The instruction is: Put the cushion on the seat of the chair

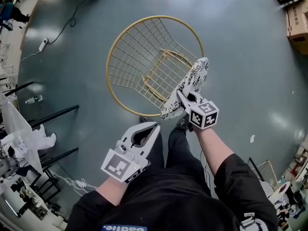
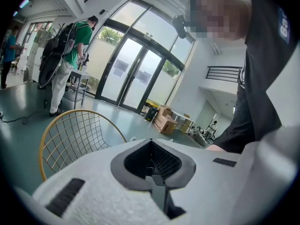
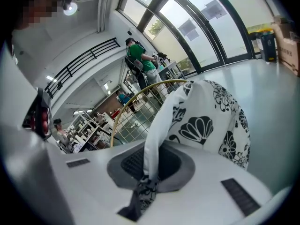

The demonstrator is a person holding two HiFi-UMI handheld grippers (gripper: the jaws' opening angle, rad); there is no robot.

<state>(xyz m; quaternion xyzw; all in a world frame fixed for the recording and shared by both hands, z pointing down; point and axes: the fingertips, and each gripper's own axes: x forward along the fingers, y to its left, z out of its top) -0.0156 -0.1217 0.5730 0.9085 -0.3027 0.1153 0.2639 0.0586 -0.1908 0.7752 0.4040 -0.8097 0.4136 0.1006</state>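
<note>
A round gold wire chair (image 1: 144,66) stands on the grey floor straight ahead of me, and its mesh seat is bare. The white cushion (image 1: 190,85) with a black flower print hangs over the chair's near right rim. My right gripper (image 1: 185,100) is shut on the cushion's lower edge. In the right gripper view the cushion (image 3: 206,125) rises out of the right gripper (image 3: 147,172), with the chair (image 3: 136,111) behind it. My left gripper (image 1: 147,131) is shut and holds nothing, just short of the chair's near rim. The left gripper (image 2: 152,165) points at the chair (image 2: 70,135).
Cardboard boxes (image 1: 296,23) sit at the far right. Black racks and cluttered tables (image 1: 29,129) line the left side. A cable with a power strip (image 1: 43,44) lies at the far left. A person in a green shirt (image 2: 70,55) stands near the glass doors.
</note>
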